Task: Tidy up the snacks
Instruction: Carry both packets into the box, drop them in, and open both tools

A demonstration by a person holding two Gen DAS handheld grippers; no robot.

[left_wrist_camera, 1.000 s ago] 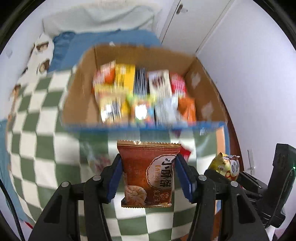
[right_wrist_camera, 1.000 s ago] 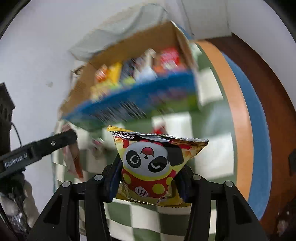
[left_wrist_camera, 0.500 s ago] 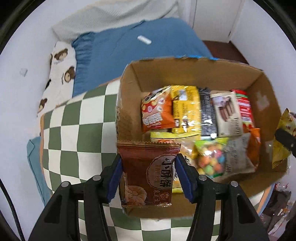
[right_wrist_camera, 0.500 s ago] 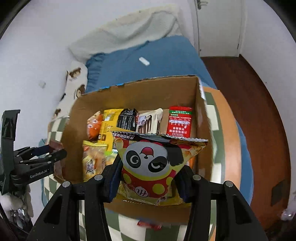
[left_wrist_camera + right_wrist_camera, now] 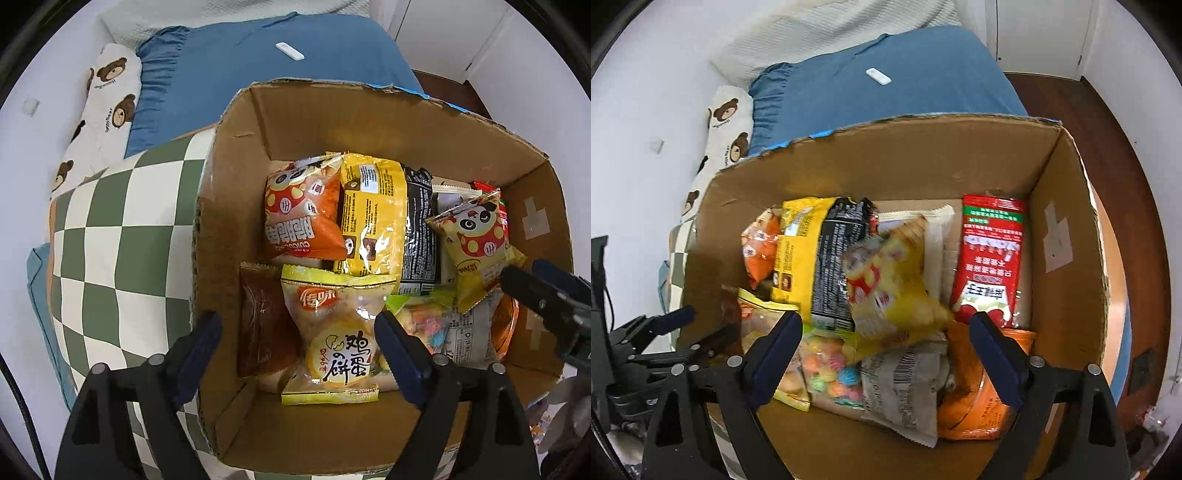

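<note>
A cardboard box (image 5: 236,177) (image 5: 1071,192) holds several snack packets. My left gripper (image 5: 299,350) is open over the box's near left part. The brown biscuit packet (image 5: 264,321) lies in the box by the left wall, free of the fingers. My right gripper (image 5: 886,350) is open over the box. The yellow panda packet (image 5: 894,291) (image 5: 476,243) is blurred and sits loose on top of the other snacks, just beyond the right fingertips. A red packet (image 5: 991,258) lies at the box's right side.
The box stands on a green and white checked cloth (image 5: 110,229). Behind it is a bed with a blue sheet (image 5: 886,74), a bear-print pillow (image 5: 107,96) and a small white remote (image 5: 290,51). Wooden floor (image 5: 1126,147) lies to the right.
Both grippers opened over the box. The brown biscuit packet dropped from the left one into the box's left side; the panda packet left the right one and is falling onto the snacks.
</note>
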